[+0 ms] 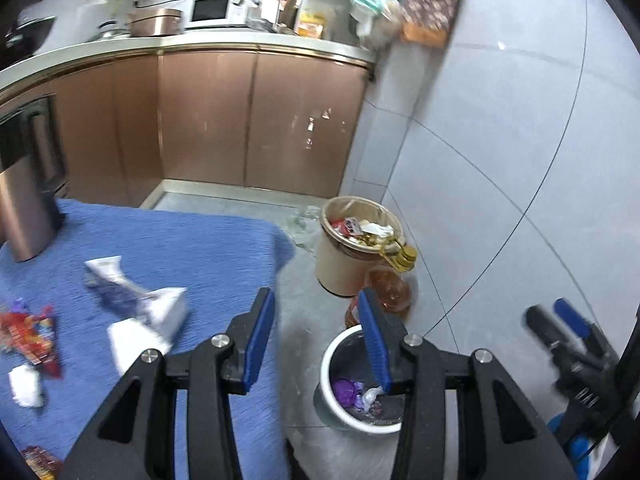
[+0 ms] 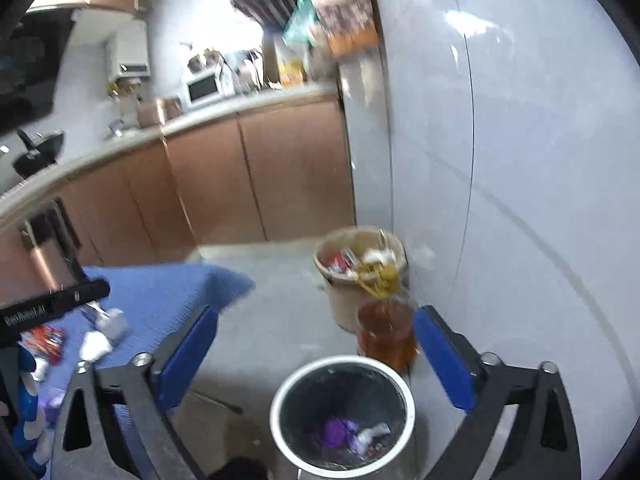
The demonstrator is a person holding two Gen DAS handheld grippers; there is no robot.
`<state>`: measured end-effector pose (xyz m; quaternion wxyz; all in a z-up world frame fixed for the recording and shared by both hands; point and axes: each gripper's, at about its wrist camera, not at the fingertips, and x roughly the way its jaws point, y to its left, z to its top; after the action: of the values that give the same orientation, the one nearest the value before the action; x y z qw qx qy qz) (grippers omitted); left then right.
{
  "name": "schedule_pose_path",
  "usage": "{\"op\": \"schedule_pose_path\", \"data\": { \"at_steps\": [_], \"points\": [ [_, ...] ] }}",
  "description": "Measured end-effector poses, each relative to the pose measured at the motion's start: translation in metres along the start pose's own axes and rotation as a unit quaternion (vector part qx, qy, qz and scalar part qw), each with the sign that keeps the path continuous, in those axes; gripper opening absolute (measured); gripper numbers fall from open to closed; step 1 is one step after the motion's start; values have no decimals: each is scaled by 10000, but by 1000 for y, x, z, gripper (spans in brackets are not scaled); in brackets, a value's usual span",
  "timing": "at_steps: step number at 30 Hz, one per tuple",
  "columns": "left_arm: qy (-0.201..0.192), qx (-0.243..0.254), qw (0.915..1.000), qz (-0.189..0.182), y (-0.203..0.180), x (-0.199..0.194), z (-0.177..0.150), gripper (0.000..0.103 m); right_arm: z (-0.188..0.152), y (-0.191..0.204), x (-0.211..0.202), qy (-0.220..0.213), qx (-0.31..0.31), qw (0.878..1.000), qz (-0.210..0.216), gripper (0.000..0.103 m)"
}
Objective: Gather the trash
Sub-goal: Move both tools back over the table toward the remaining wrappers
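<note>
Trash lies in two places. A purple wrapper [image 2: 335,432] and a crumpled white scrap [image 2: 372,434] sit at the bottom of the white-rimmed bin [image 2: 280,396] on the grey floor, while more litter is scattered on the blue cloth [image 1: 208,248] to the left: white-and-blue packaging [image 1: 136,300], a red wrapper [image 1: 28,332] and a white wad [image 1: 26,386] near the cloth's left side.

The cloth's right edge drops off just left of the bin, with a strip of bare floor between them. Beyond the bin stands an amber bottle [image 2: 386,336], touching or nearly touching it, and farther off a beige bucket [image 1: 340,268] heaped with refuse close to the pale wall on the right. Open floor runs from the cloth's far edge to the copper-coloured cabinets [image 1: 208,120]. A metal canister [image 1: 24,212] stands at the cloth's far left corner.

The left gripper [image 1: 316,340] hangs tilted downward over the gap between cloth and bin, its blue pads partly apart with nothing between them. The right gripper [image 2: 316,352] also points down, over the bin — its jaws spread wide and empty.
</note>
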<state>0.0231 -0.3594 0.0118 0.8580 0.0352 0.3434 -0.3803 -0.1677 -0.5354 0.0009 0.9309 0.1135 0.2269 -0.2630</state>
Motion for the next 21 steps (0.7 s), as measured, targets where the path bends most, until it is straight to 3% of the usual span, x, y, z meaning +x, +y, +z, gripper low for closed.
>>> {"op": "schedule_pose_path", "data": {
  "at_steps": [3, 10, 21],
  "points": [
    [-229, -199, 9994, 140, 30, -37, -5, 44, 10, 12, -27, -217, -84, 9997, 62, 103],
    [-875, -341, 9912, 934, 94, -124, -26, 66, 21, 46, -80, -626, -402, 9970, 207, 103],
    [-1275, -606, 9776, 1562, 180, -222, -80, 68, 39, 91, -161, -1393, -439, 9861, 794, 103]
  ]
}}
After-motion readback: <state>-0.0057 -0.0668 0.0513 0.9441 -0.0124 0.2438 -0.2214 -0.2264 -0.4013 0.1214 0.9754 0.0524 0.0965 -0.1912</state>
